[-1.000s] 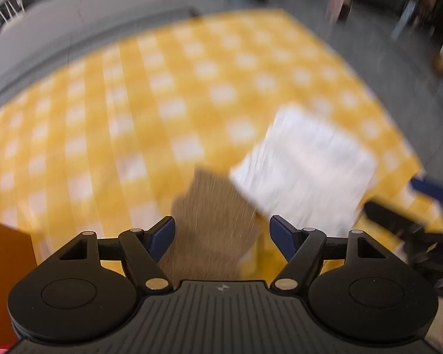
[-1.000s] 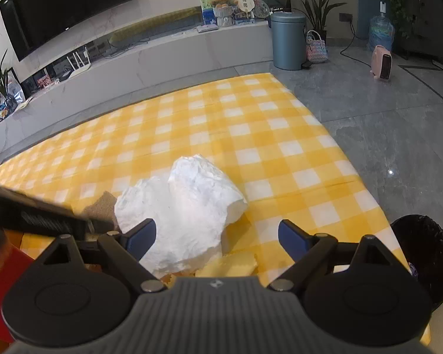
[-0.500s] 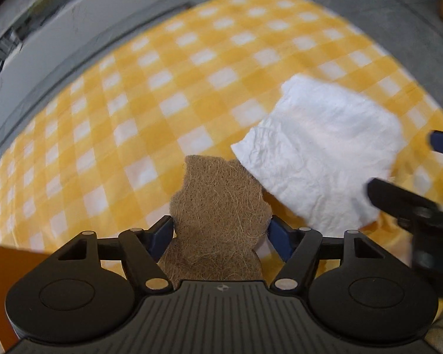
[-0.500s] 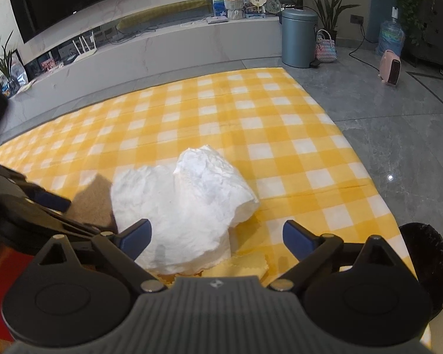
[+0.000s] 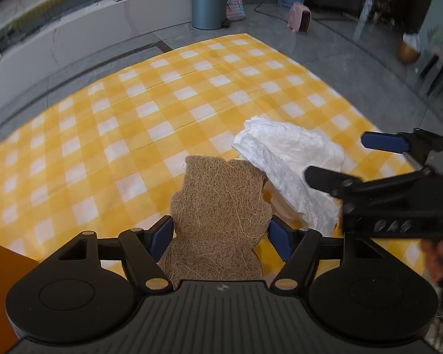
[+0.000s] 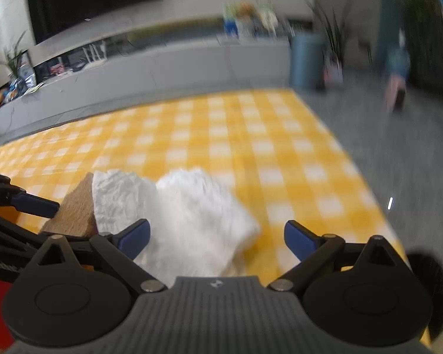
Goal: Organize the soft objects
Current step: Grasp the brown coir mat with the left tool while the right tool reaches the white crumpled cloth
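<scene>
A brown fibre pad (image 5: 221,206) stands between the blue pads of my left gripper (image 5: 220,234), which press on its two sides. It shows again in the right wrist view (image 6: 80,209) beside a left finger (image 6: 35,203). To its right a crumpled white cloth (image 5: 292,153) lies on the yellow checked cloth (image 5: 162,103), over a pale yellow piece (image 5: 280,206). My right gripper (image 6: 217,236) hangs over the white cloth (image 6: 197,206) with its jaws opening wide; the pads do not press on it. In the left wrist view the right gripper (image 5: 337,157) comes in from the right.
An orange box edge (image 5: 0,280) sits at the near left. A black bin (image 6: 427,280) stands off the cloth's near right corner. Beyond lie grey floor, a grey bin (image 5: 209,3) and a long low cabinet (image 6: 162,67).
My left gripper's pads have come in against the brown pad, and its view has tilted up. The right gripper's jaws have widened and it has shifted over the white cloth.
</scene>
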A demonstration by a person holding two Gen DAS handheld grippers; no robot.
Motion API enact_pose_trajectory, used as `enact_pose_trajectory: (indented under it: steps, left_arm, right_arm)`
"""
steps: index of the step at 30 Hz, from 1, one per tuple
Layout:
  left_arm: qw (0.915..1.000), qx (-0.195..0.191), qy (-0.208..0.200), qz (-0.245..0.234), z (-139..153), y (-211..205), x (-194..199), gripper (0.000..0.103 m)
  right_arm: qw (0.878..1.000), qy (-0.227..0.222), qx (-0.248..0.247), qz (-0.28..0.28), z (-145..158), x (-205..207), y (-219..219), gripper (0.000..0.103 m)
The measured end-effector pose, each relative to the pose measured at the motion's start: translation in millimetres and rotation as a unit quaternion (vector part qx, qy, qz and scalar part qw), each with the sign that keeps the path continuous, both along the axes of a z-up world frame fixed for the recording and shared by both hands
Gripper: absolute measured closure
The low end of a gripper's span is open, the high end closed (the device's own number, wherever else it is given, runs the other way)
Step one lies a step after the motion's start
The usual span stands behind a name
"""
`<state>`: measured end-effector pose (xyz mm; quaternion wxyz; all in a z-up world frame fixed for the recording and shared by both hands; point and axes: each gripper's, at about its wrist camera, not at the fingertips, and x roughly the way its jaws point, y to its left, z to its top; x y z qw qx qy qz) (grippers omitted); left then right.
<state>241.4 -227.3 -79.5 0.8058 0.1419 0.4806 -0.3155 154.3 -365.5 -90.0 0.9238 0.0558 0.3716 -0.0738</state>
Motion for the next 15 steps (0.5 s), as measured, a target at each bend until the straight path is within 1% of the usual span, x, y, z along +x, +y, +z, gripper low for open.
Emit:
enact_pose_trajectory:
  steps: [2,4,6,7,12,15]
  left_arm:
    - [0.9996,-0.012,0.018,0.018,-1.9,5.6,6.2,0.023]
    - [0.9988,-0.030,0.028,0.028,-1.6,11.4,8.2,0.023]
    - [0.9979,-0.041,0.027,0.042,-0.4,16.5,9.5,0.023]
    - [0.9974,-0.045,0.028,0.049,-0.3,18.6,10.5,0.023]
    - [0.9943,-0.061,0.043,0.076,-1.1,26.2,15.9,0.023]
    - [0.9930,-0.061,0.052,0.086,-2.8,27.2,18.4,0.023]
  right_arm:
    - [1.000,-0.007,-0.021,0.008,-2.6,5.1,5.9,0.006]
    - [1.000,-0.004,-0.005,0.009,-7.3,10.6,4.7,0.005]
    - [0.999,0.006,0.014,0.029,-14.4,14.5,5.3,0.004]
    - [0.999,0.010,0.010,0.039,-17.9,15.9,8.3,0.003]
    - [0.994,0.041,-0.072,0.065,-35.1,25.7,30.2,0.003]
    - [0.991,0.048,-0.086,0.085,-35.8,24.5,36.0,0.003]
